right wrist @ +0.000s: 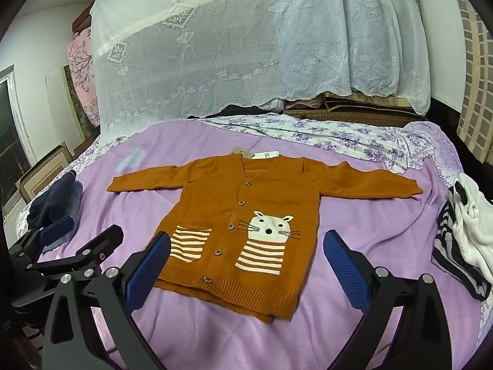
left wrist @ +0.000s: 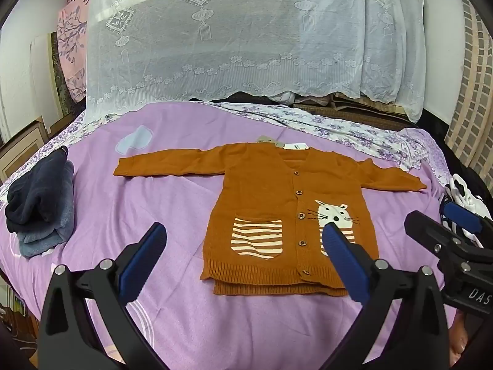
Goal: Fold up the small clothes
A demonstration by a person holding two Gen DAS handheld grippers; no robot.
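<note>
lying far left on the lilac bed cover [left wrist: 160, 185] is a stack of folded dark blue clothes [left wrist: 40, 203], well apart from the rest. left hand-held gripper [left wrist: 243, 240] hovers over the near edge of the bed, tilted down, jaws spread wide, nothing between the blue pads. brown knit cardigan [left wrist: 277, 191] lies flat mid-bed, front up, buttoned, both sleeves stretched out sideways, striped pocket on one side, white cat on the other, paper tags at the collar. right hand-held gripper [right wrist: 246, 246] hangs just beside the left one, also wide apart and empty, above the cardigan hem. far right, a heap of white and striped clothes [right wrist: 468, 231] at the bed edge. lace curtain [left wrist: 246, 30] behind
</note>
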